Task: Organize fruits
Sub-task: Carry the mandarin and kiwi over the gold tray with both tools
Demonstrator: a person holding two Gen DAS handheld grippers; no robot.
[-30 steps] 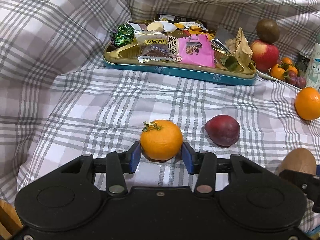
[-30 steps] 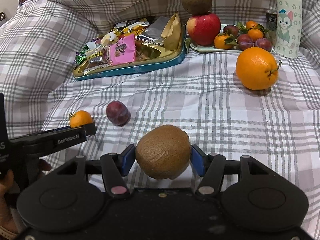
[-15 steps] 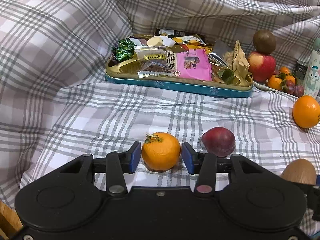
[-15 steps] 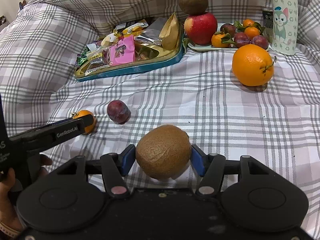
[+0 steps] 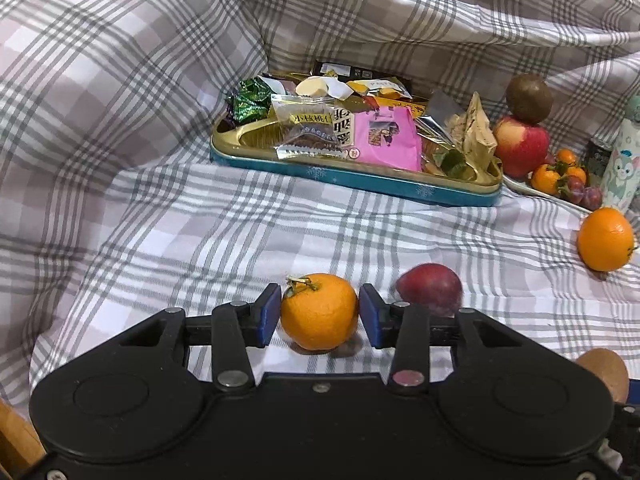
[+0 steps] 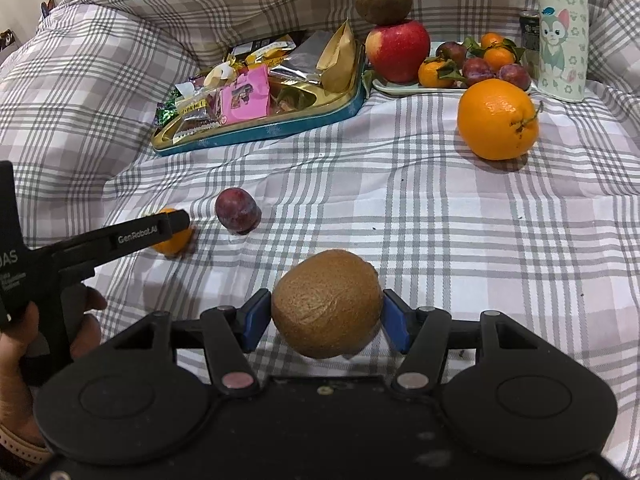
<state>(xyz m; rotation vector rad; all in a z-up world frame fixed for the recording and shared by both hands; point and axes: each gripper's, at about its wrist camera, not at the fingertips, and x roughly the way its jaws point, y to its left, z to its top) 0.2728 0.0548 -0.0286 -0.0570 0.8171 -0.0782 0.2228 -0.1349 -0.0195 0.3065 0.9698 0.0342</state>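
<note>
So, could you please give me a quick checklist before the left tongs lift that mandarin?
1. Mandarin centred between the left tongs: ok.
2. Pads pressing it: not ok, jaws closing, slim gaps remain.
3. Plum clear of the fingers: cannot tell, it sits close behind one.
4. Right tongs shut on the kiwi: ok.
5. Room on the fruit plate: cannot tell.

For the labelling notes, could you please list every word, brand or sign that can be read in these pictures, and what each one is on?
"GenRobot.AI": on the finger of the left gripper, seen from the right wrist.
"AS": end of a cut-off word on that gripper's body; the small print below it is too small to read.
"小核桃": on the clear snack packet in the tin tray.
Pink packet, other wrappers, dark can: print too small or blurred.
Bottle: a cartoon cat, no words.
</note>
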